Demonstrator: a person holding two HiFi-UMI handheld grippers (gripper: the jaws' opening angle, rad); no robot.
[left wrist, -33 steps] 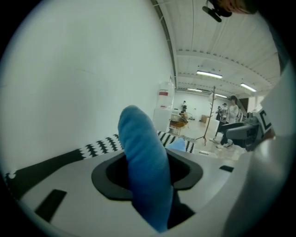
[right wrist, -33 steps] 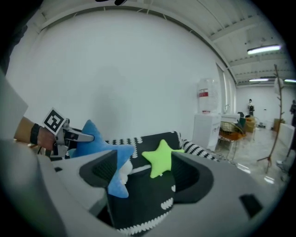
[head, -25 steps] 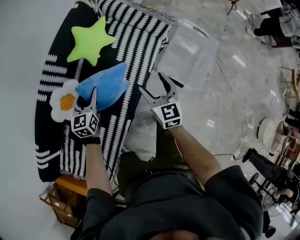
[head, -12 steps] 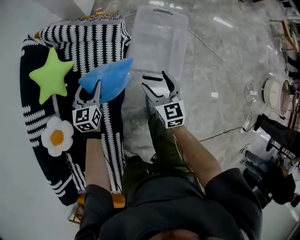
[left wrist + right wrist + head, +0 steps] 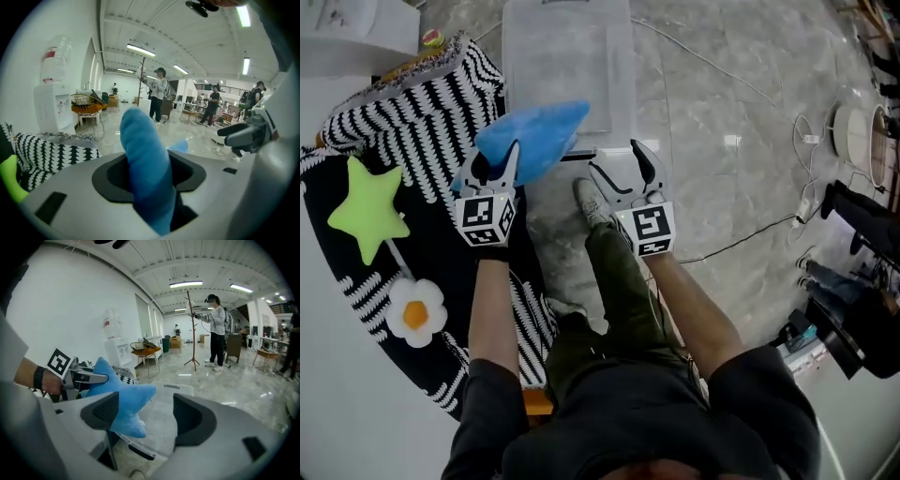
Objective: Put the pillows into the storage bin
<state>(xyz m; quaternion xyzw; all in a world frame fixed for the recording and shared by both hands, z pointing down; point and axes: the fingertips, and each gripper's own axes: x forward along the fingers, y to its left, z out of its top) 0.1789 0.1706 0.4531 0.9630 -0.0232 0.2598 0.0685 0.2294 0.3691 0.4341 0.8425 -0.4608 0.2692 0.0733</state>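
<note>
Left gripper view: pillow point(image 5: 143, 159) between jaws.

Three cameras around the storage bin point(image 5: 567, 66)
Head view: steeply above its near end. Gripper views: low, close at that end, looking level outward. All share the blue pillow point(image 5: 539, 141).

Soft plush blue pillow point(image 5: 539, 136), translucent plastic bin point(image 5: 567, 56), glossy floor point(image 5: 722, 89)

The glossy grey marble floor point(image 5: 722, 94) carries a clear plastic storage bin point(image 5: 567, 56), a thin black cable point(image 5: 741, 246) and a black-and-white striped cushioned seat point(image 5: 422, 103). On the seat, well apart, lie a lime-green star-shaped plush pillow point(image 5: 366, 208) and a white flower-shaped plush pillow with an orange centre point(image 5: 415, 312).
</note>
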